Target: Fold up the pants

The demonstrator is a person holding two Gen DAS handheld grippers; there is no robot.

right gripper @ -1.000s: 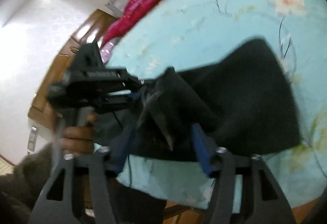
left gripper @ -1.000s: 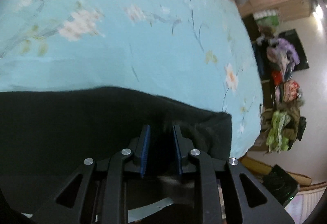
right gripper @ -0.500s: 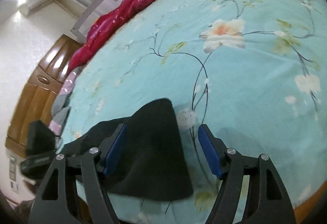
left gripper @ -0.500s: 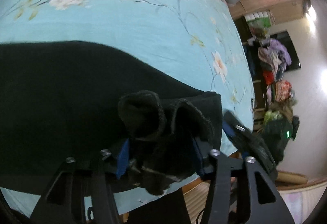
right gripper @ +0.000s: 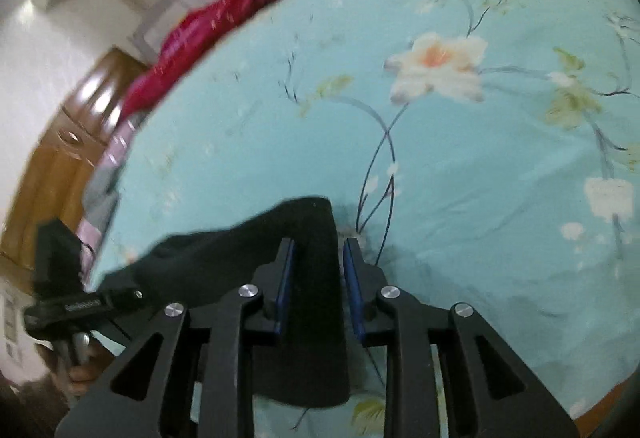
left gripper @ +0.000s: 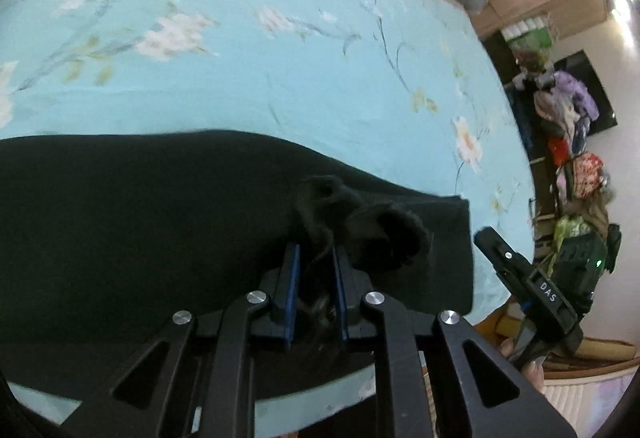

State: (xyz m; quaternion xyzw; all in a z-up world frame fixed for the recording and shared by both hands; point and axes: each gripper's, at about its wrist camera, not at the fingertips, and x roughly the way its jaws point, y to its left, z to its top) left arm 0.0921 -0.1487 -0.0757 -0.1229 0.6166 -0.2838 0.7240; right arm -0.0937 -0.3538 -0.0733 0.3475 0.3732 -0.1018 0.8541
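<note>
Right now our black pants (left gripper: pixel 140 218) lie flat across the near edge of the bed (left gripper: pixel 280 78), on its pale blue flowered sheet. At one end our left gripper (left gripper: pixel 314 258) is clamped on a bunched fold of the cloth, which puffs up just past its blue pads. At the other end our right gripper (right gripper: pixel 318 266) straddles a corner of the pants (right gripper: pixel 316 278); its jaws are closing, the cloth between them, a sliver of gap beside the right pad. A red blanket (right gripper: pixel 240 6) lies at the bed's far side.
</note>
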